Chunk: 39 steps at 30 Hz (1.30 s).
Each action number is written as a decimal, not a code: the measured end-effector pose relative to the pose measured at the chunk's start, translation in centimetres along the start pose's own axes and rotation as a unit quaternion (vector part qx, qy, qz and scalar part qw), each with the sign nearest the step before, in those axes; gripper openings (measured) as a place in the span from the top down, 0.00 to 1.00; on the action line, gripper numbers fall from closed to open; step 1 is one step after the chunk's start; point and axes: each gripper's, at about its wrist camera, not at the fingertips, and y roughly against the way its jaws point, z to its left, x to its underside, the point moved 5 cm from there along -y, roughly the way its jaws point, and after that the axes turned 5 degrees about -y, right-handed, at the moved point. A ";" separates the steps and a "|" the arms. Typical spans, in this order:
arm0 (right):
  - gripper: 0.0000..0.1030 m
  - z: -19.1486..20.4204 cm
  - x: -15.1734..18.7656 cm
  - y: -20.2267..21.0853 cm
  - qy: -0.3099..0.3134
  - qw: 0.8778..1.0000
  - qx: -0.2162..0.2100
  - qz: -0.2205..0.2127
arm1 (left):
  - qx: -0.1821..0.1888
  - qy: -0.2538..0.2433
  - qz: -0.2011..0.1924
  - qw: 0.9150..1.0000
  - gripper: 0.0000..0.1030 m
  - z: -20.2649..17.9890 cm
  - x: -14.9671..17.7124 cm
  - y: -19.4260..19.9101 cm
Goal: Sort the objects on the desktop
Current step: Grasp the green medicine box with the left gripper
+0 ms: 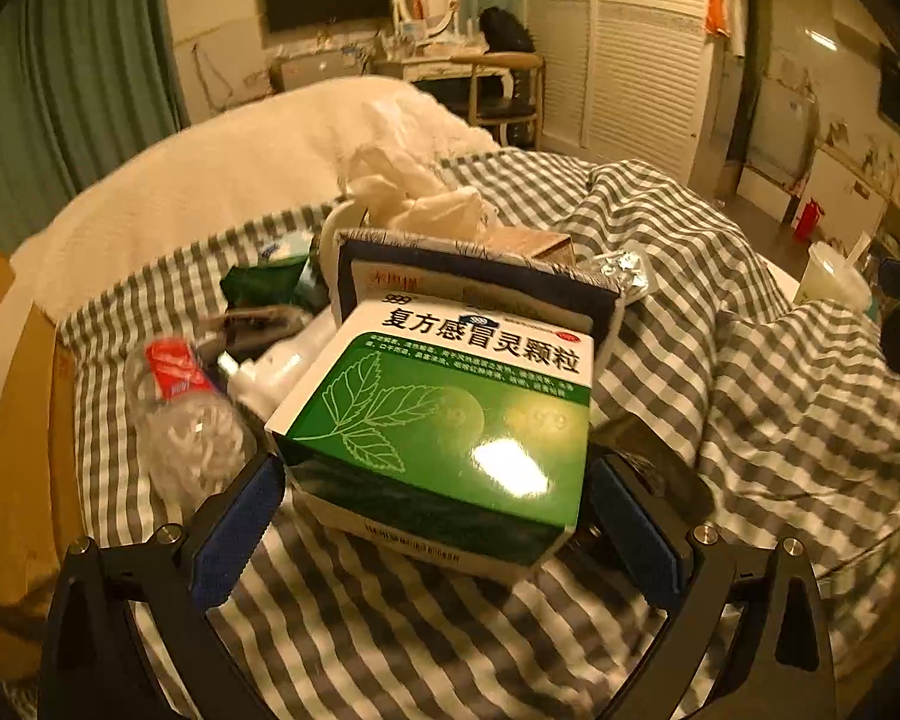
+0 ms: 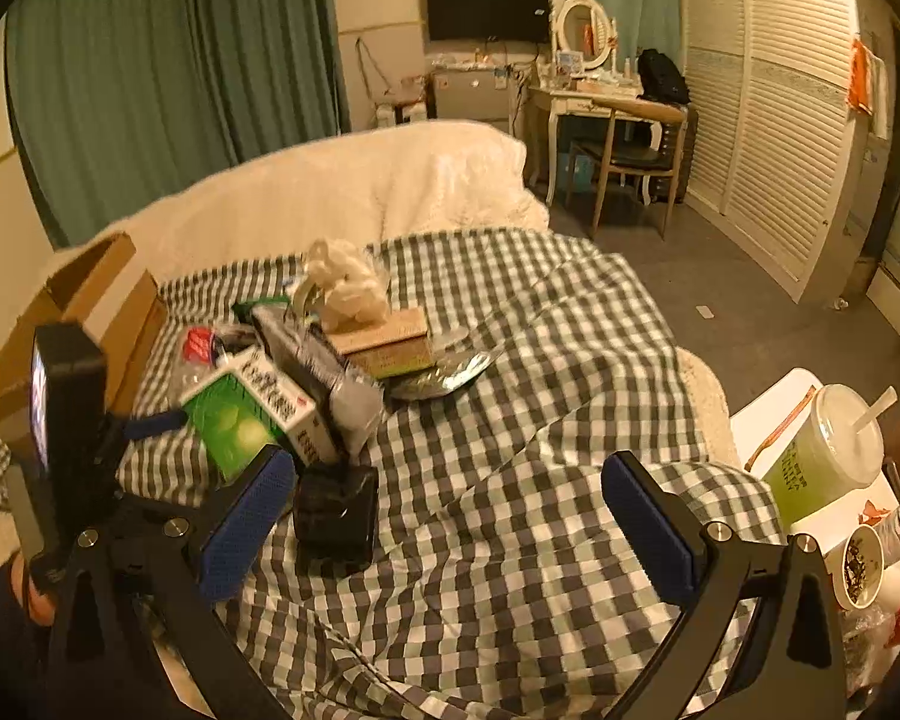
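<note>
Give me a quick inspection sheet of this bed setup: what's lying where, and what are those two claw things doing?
Surface: checked quilt on a bed, rumpled.
Job's things: green box tilted between the left gripper's pads; tissue box, black case, foil pack and crushed bottle lie on the quilt.
Clutter: cup with straw and bowl on a side table.
Grippers: left gripper open around the green box, contact unclear; right gripper open, empty, beside the black case.
Cables: nothing seen.
Surroundings: cardboard box, curtains, dresser, chair, wardrobe.
</note>
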 end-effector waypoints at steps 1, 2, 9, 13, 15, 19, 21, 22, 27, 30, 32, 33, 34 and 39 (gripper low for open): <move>0.00 0.4 0.2 -0.5 0.007 1.000 0.004 0.009 | -0.001 0.002 -0.006 1.000 0.07 0.2 0.0 -0.1; 0.00 0.6 0.4 -0.9 0.011 1.000 0.008 0.015 | 0.005 0.010 -0.010 1.000 0.07 0.5 0.1 0.0; 0.00 2.2 1.6 -3.7 0.012 0.998 -0.006 0.061 | 0.001 0.079 -0.052 0.995 0.32 3.6 0.0 2.3; 0.00 3.4 2.3 -5.1 0.012 0.996 -0.026 0.085 | 0.027 0.121 -0.059 0.991 0.30 5.4 0.1 3.0; 0.00 4.4 3.0 -6.1 0.020 0.994 -0.028 0.099 | 0.042 0.125 -0.044 0.990 0.18 5.2 0.5 2.1; 0.00 5.6 4.2 -8.3 0.022 0.990 -0.037 0.131 | 0.034 0.106 -0.021 0.994 0.03 4.6 1.0 0.8; 0.03 6.2 4.7 -9.5 0.022 0.988 -0.043 0.146 | 0.032 0.102 -0.022 0.994 0.00 4.6 0.9 0.9; 0.11 6.4 5.0 -10.2 0.022 0.987 -0.043 0.156 | 0.031 0.099 -0.021 0.994 0.00 4.6 0.8 0.8; 0.54 6.4 6.1 -13.0 0.013 0.982 -0.034 0.187 | 0.064 0.084 -0.017 0.994 0.00 4.4 0.1 -0.3; 0.55 6.1 5.9 -12.5 0.004 0.983 -0.034 0.180 | 0.088 0.082 -0.018 0.993 0.00 4.2 -0.1 -1.1; 0.55 5.7 5.5 -11.8 0.000 0.985 -0.028 0.169 | 0.099 0.077 -0.007 0.992 0.00 3.7 0.1 -2.0; 0.55 5.6 5.3 -11.6 -0.003 0.986 -0.027 0.165 | 0.100 0.073 -0.001 0.992 0.00 3.5 0.2 -2.5; 0.55 5.4 5.3 -11.6 -0.007 0.986 -0.028 0.164 | 0.100 0.069 -0.001 0.993 0.02 3.3 0.3 -2.7; 0.55 5.0 5.2 -11.0 -0.014 0.986 -0.025 0.162 | 0.091 0.073 -0.036 0.992 0.04 3.0 0.3 -0.6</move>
